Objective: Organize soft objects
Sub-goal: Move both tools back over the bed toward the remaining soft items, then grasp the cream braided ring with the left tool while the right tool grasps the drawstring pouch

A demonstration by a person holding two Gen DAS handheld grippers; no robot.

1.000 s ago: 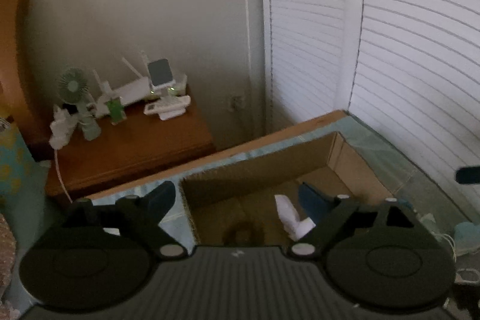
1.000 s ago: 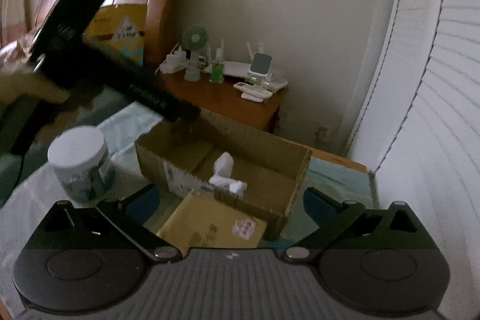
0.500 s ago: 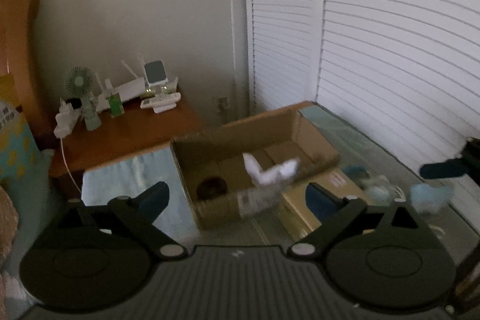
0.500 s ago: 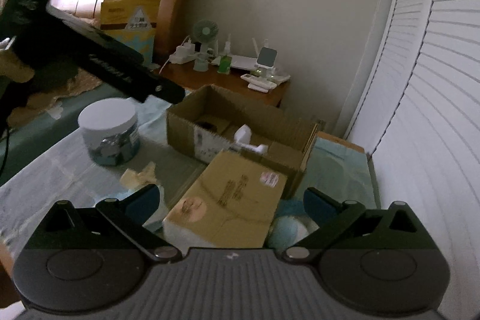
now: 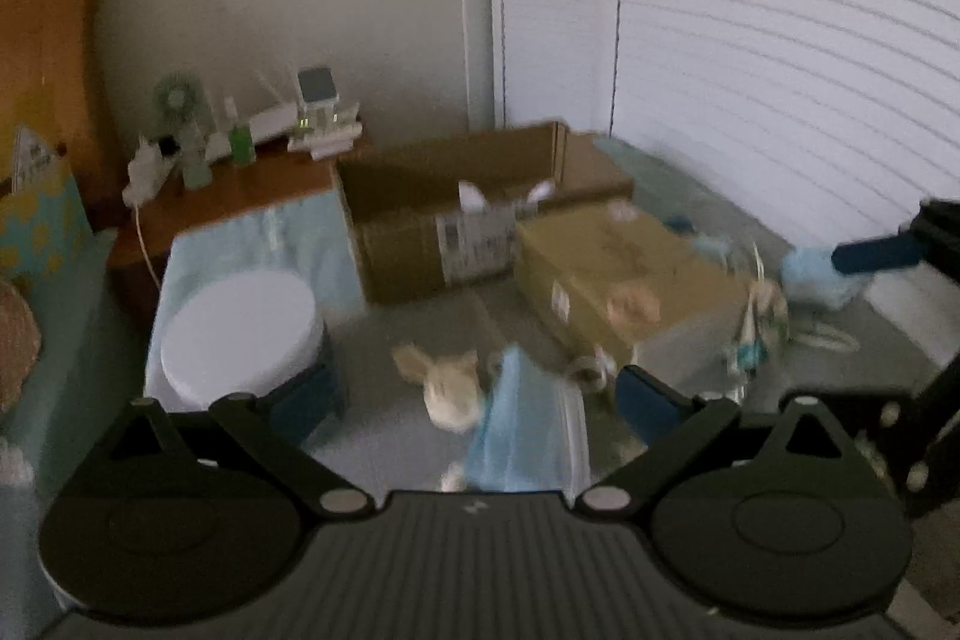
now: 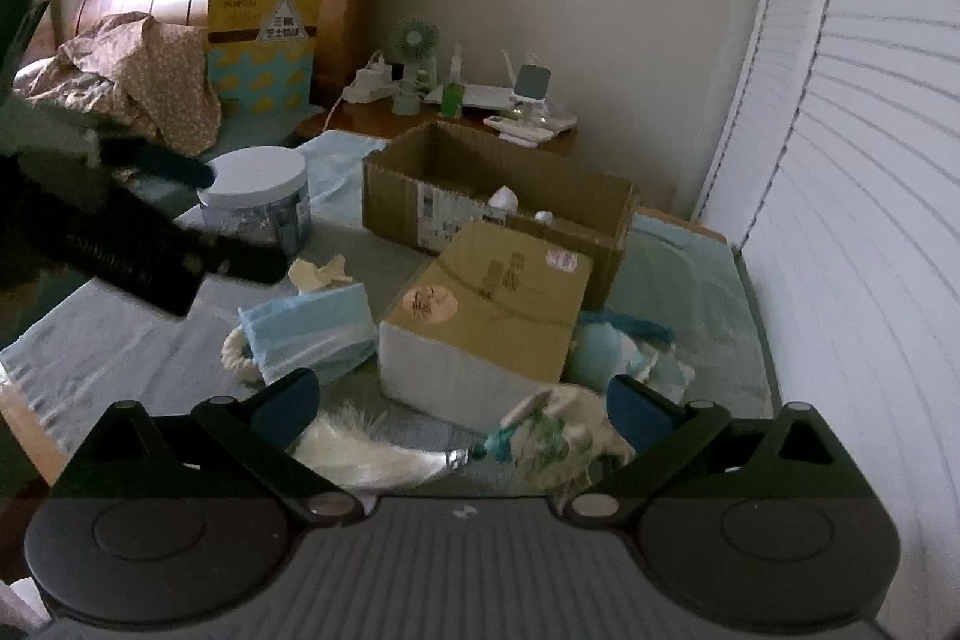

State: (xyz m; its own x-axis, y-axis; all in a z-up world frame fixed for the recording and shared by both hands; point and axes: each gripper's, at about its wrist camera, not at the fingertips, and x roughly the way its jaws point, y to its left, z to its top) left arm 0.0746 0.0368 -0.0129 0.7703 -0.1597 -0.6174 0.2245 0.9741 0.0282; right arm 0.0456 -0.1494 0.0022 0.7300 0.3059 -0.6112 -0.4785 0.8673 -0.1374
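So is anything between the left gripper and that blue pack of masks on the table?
Nothing visible. The left gripper is open and empty, its jaws just widened, and the blue mask pack lies right ahead between the fingers. The beige soft toy touches the pack's left side, so it could get caught in the grasp.

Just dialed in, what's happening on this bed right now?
A person holds tongs in each hand over a cluttered bed. The left tongs have just been opening and hold nothing; a blue packet lies below them. The right tongs are open too. One white soft thing already sits in the open cardboard box.
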